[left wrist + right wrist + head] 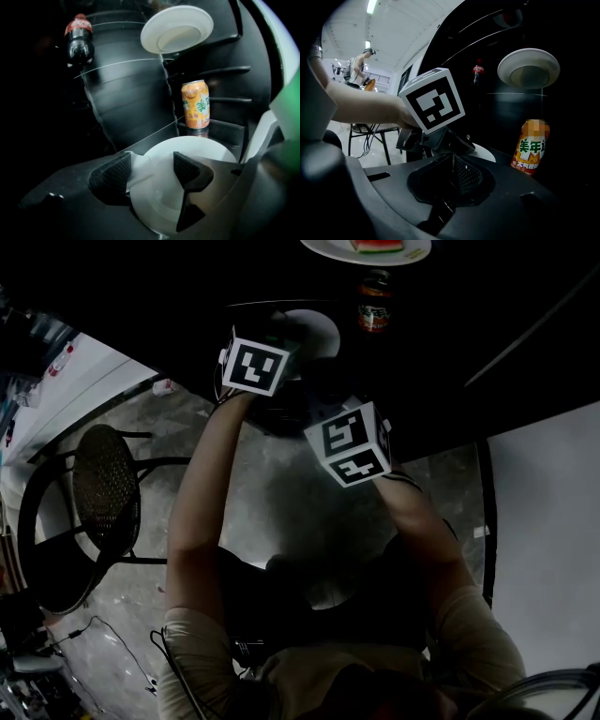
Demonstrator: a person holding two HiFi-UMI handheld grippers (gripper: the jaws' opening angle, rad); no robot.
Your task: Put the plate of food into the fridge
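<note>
An empty-looking white plate (pixel 206 152) lies level on a lower fridge shelf. My left gripper (pixel 152 168) points down at its left rim, one pad outside the rim and one inside, the jaws narrowly apart and pressed on it. In the right gripper view the same plate (pixel 487 152) juts out from under the left gripper's marker cube (pixel 432 100). My right gripper (pixel 452 176) hangs just behind, shut with nothing in it. A second white plate (pixel 366 247) with watermelon slices rests on the glass shelf above, and is seen from below in the left gripper view (pixel 177 29).
An orange drink can (pixel 196 104) stands upright just behind the lower plate. A cola bottle (pixel 78 40) is at the back left and a dark jar (pixel 374 304) on the shelf. A mesh-backed chair (pixel 94 493) stands on the floor at left. A person (pixel 361 65) is far off.
</note>
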